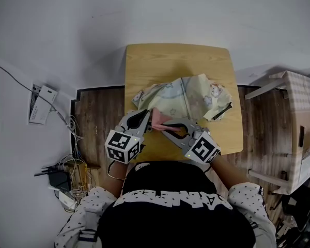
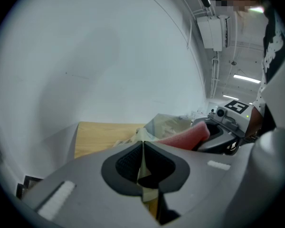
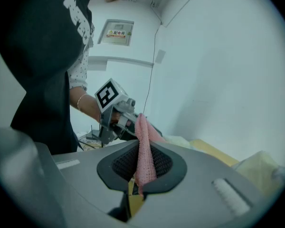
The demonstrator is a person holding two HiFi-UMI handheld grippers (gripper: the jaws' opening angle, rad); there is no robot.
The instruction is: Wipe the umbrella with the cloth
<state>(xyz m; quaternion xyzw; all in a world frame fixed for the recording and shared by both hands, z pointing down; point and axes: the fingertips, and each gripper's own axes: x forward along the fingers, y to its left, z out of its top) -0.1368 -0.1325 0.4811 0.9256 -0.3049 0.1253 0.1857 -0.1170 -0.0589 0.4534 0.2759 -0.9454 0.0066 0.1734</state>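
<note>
Head view: the left gripper (image 1: 148, 113) and the right gripper (image 1: 159, 128) meet tip to tip above the near part of the wooden table (image 1: 144, 61). A pink cloth (image 1: 158, 119) shows between their tips, and the pale, printed umbrella (image 1: 191, 94) lies crumpled just beyond them.

Left gripper view: its jaws are pinched on a thin fold of the umbrella's fabric, with the cloth just to their right.

Right gripper view: its jaws clamp the pink cloth, with the left gripper close ahead.
</note>
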